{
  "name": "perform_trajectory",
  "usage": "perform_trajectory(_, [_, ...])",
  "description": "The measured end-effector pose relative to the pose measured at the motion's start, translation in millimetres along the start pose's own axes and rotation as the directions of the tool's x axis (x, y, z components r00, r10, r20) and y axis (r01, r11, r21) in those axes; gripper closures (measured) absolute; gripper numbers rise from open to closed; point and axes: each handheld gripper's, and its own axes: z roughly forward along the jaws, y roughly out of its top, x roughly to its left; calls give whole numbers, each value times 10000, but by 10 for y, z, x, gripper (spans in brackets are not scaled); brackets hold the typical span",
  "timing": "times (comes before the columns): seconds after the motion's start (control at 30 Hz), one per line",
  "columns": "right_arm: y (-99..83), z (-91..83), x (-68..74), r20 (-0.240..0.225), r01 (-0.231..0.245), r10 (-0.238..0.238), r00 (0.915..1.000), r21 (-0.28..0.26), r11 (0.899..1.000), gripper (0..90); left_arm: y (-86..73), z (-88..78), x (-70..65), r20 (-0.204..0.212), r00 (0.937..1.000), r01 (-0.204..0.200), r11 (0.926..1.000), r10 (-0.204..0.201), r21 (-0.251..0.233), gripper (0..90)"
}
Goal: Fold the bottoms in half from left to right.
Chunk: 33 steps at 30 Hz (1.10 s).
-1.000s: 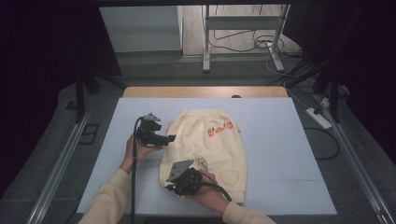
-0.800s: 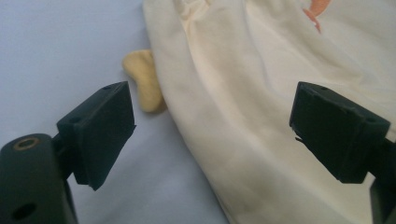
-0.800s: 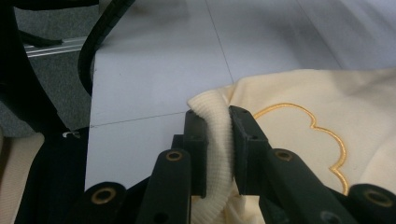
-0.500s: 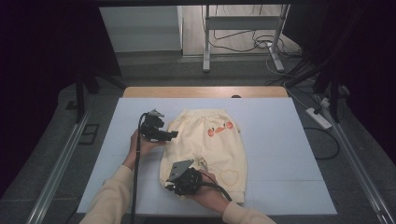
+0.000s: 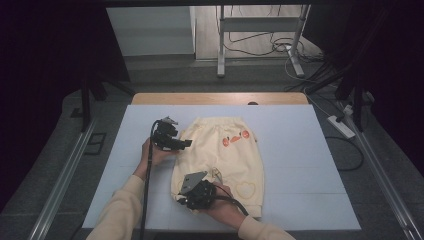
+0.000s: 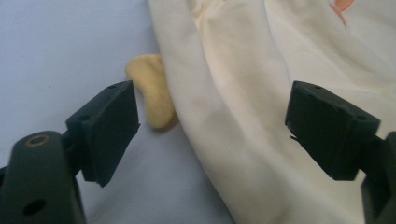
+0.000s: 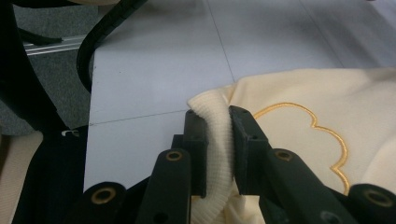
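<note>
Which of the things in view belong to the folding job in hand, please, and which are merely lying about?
In the job:
- cream garment, flat on the table
- right gripper, clamped on the garment's ribbed hem
- left gripper, jaws wide, just closing a little over the garment's edge

Lying about:
- power strip on the floor
- cables behind the table

The garment (image 5: 225, 155) is pale cream-yellow, with a small orange motif (image 5: 236, 138) near its far end and a heart (image 5: 245, 189) outlined in golden-yellow stitching near its near end. It lies on a pale lavender-blue surface (image 5: 310, 165) edged at the far side by a light wooden strip (image 5: 220, 98). Both tools, the left tool (image 5: 176, 143) and the right tool (image 5: 184, 201), are black, the sleeves (image 5: 117, 215) are cream, and the floor (image 5: 55, 170) is grey.
</note>
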Motion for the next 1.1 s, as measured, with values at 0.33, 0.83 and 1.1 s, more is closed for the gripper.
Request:
perform_trajectory(0.33, [-1,-6,-7,-8,4,-4,10000,4,10000,770,-15,139,14,43,9999,109,9990,-111,442,213])
perform_trajectory(0.83, [-3,-10,-6,8,-46,46,10000,-57,10000,769,-72,143,74,1050,9933,428,9974,-487,580,729])
perform_trajectory(1.1, [-3,-13,-6,-5,-15,15,10000,-35,10000,769,-63,92,63,1250,9911,411,9983,-460,418,826])
